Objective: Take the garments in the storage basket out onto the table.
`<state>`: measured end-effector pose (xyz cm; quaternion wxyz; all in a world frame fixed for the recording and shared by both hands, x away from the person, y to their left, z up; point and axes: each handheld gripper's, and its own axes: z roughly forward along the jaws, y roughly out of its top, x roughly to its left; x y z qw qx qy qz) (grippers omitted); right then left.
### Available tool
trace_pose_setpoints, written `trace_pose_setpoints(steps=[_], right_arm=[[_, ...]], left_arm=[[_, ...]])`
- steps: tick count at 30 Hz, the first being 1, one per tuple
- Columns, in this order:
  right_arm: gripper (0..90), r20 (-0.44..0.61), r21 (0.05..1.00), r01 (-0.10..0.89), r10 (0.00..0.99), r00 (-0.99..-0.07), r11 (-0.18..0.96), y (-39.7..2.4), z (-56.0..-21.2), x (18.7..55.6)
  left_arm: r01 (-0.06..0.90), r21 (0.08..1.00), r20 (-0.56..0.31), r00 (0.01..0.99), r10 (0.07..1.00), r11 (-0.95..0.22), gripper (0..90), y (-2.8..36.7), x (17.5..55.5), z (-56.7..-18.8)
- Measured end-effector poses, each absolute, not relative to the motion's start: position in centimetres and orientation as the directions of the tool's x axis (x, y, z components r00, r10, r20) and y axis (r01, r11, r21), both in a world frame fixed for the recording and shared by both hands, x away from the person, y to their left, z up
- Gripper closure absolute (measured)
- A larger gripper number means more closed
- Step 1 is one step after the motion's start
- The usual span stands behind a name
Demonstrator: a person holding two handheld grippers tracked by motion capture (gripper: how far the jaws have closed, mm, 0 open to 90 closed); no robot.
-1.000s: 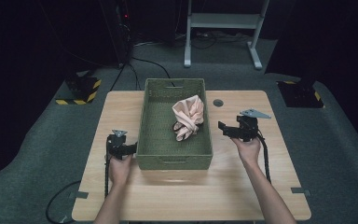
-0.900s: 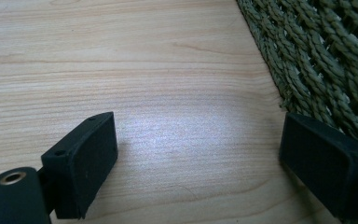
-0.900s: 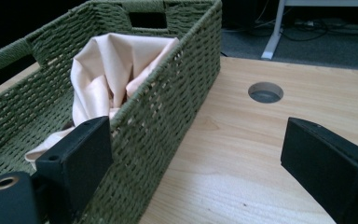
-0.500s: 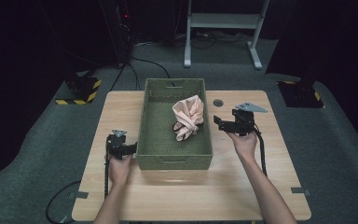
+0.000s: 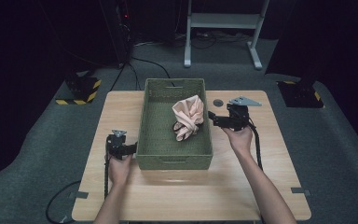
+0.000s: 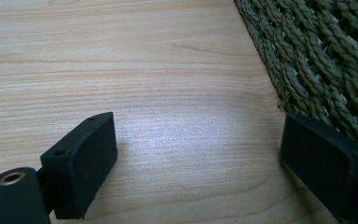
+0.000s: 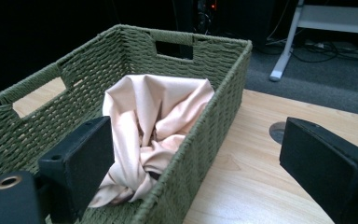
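- Peach-pink crumpled cloth [image 7: 151,135], bunched into a loose heap, lies inside the olive-green woven rectangular basket [image 5: 161,157], against its right-hand wall and toward the far half.
- My right gripper [image 5: 213,118] has its two black jaws spread wide with nothing between them. In the right gripper view they straddle the basket's near wall, one jaw over the inside, the other over the table outside.
- My left gripper [image 5: 131,148] is also spread wide and holds nothing. It rests low on the pale wooden table [image 6: 144,93], just beside the basket's left wall near the front corner.
- Step in hand, as I judge it: the right gripper is lining up to reach for the cloth. The next move calls for carrying the jaws over the rim, lowering onto a raised fold, then closing.
- Compared with a second ago, my right gripper has moved nearer to the basket's right wall. The left gripper, cloth and basket lie as they did.
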<state>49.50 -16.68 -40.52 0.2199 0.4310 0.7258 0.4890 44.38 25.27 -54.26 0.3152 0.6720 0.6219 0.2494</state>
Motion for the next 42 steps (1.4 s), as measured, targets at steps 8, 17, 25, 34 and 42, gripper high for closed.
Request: trace_pose_setpoints(steps=[8, 17, 25, 34, 42], right_arm=[[11.1, 0.106, 0.905, 0.398, 0.829, -0.549, 0.149, -15.4, -39.5, 49.8], [11.2, 0.109, 0.900, 0.406, 0.821, -0.560, 0.157, -13.9, -39.1, 50.4], [12.1, 0.100, 0.894, 0.411, 0.815, -0.571, 0.178, -12.3, -38.7, 50.7], [12.3, 0.095, 0.890, 0.416, 0.814, -0.573, 0.189, -10.5, -38.8, 51.3], [12.1, 0.086, 0.883, 0.423, 0.816, -0.572, 0.203, -9.3, -38.9, 51.8]], left_arm=[[0.680, 0.733, -0.052, 0.103, 0.993, -0.032, 11.5, 25.2, 44.4, -54.3], [0.680, 0.733, -0.053, 0.103, 0.993, -0.032, 11.5, 25.2, 44.4, -54.3], [0.679, 0.733, -0.056, 0.104, 0.993, -0.030, 11.4, 25.3, 44.4, -54.3], [0.677, 0.735, -0.063, 0.107, 0.992, -0.027, 11.4, 25.3, 44.4, -54.3], [0.678, 0.735, -0.061, 0.107, 0.992, -0.028, 11.4, 25.3, 44.4, -54.3]])
